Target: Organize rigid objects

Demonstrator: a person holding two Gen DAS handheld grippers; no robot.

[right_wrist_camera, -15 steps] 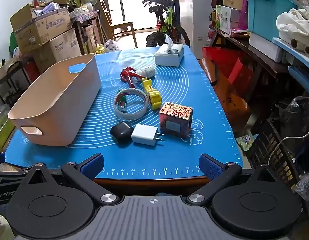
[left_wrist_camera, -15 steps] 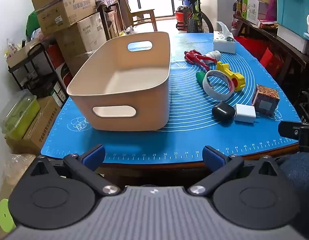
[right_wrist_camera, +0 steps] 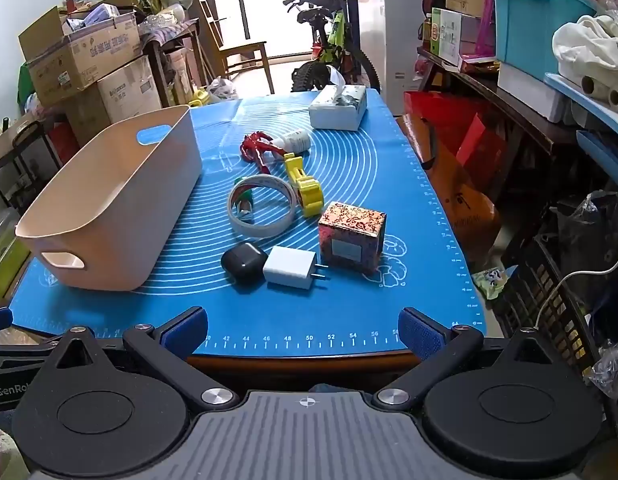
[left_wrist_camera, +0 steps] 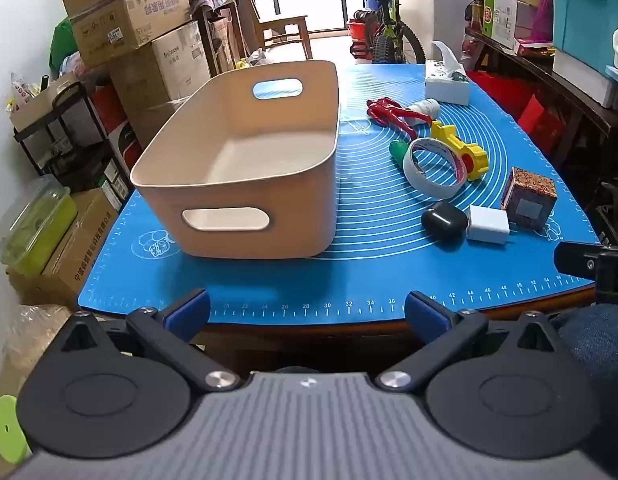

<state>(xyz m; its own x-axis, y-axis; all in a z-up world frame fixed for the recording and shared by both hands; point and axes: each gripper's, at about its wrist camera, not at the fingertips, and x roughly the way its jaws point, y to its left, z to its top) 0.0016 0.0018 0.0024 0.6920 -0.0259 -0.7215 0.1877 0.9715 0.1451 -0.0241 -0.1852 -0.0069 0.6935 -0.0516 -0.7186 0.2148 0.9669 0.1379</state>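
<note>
**Start state: bin empty, all items still loose**

The beige bin (left_wrist_camera: 245, 184) stands empty on the table's blue mat (left_wrist_camera: 269, 280). Tape ring (right_wrist_camera: 263, 210), black case (right_wrist_camera: 244, 261), white charger (right_wrist_camera: 289, 267), patterned box (right_wrist_camera: 352, 237), yellow toy (right_wrist_camera: 305, 186) and red toy (right_wrist_camera: 257, 148) lie beside it. Left gripper (left_wrist_camera: 307, 310) and right gripper (right_wrist_camera: 303, 326) hover short of the table, jaws spread wide, grasping nothing. Judged: nothing sorted yet.

We see the bin (right_wrist_camera: 109, 204) at the left of the surface (right_wrist_camera: 349, 320); right of it the tape ring (right_wrist_camera: 262, 210); nearer us the earbud case (right_wrist_camera: 244, 261), charger (right_wrist_camera: 289, 267), box (right_wrist_camera: 352, 237); tissue box (right_wrist_camera: 338, 107) behind.
</note>
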